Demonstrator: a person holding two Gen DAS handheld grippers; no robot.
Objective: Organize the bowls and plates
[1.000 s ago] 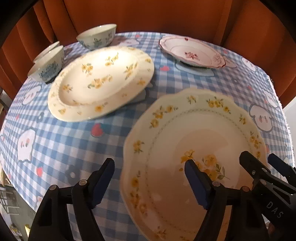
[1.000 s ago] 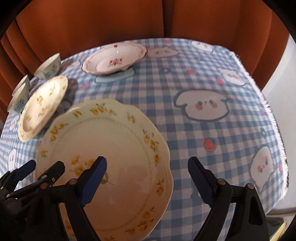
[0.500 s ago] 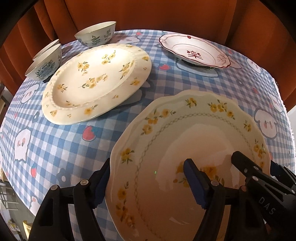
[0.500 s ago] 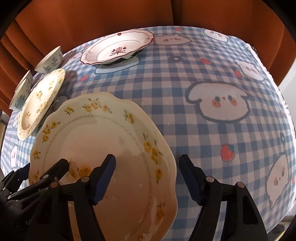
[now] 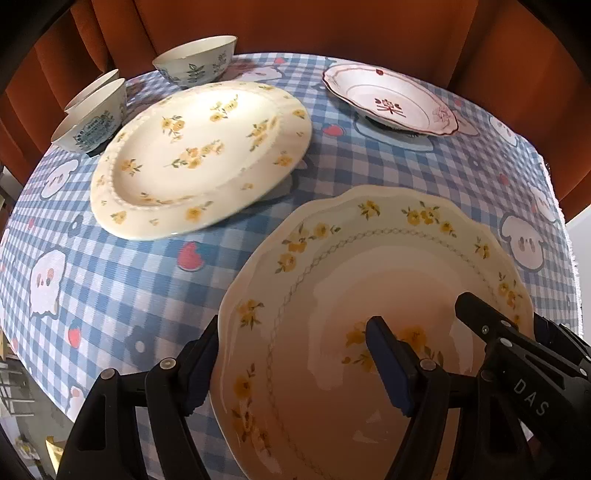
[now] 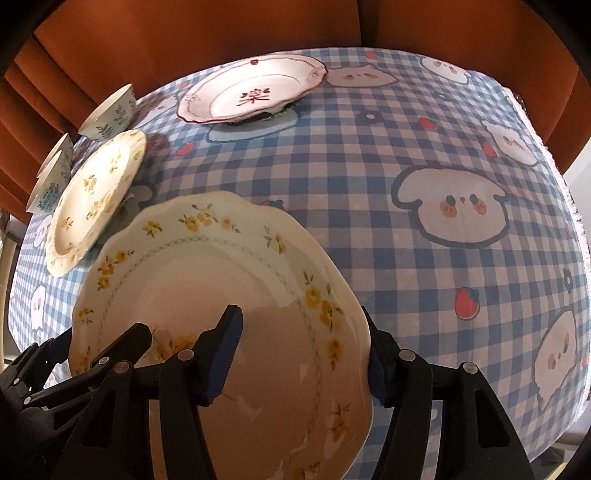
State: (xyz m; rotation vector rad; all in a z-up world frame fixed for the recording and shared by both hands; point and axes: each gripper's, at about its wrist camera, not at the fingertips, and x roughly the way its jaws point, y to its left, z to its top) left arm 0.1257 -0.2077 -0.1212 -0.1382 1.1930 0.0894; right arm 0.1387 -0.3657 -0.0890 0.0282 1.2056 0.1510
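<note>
A scalloped cream plate with yellow flowers (image 5: 369, 280) (image 6: 207, 280) lies at the near edge of the table. My left gripper (image 5: 295, 365) straddles its left rim, jaws apart, one finger under the rim and one over the plate. My right gripper (image 6: 303, 350) straddles its right rim the same way. A round yellow-flower plate (image 5: 199, 155) (image 6: 92, 192) lies tilted to the far left. A red-trimmed plate (image 5: 391, 103) (image 6: 255, 94) sits at the back. Three bowls stand at the far left: one (image 5: 195, 61) (image 6: 109, 114) and a stacked pair (image 5: 92, 118) (image 6: 50, 177).
The blue checked tablecloth (image 5: 122, 280) (image 6: 424, 155) covers a round table. Orange curtains (image 5: 332, 26) hang close behind. The table edge drops off on the right (image 6: 576, 258) and left (image 5: 14, 332).
Both grippers have moved in on the scalloped plate; their fingers now straddle its left and right rims. The round plate and bowls have not moved.
</note>
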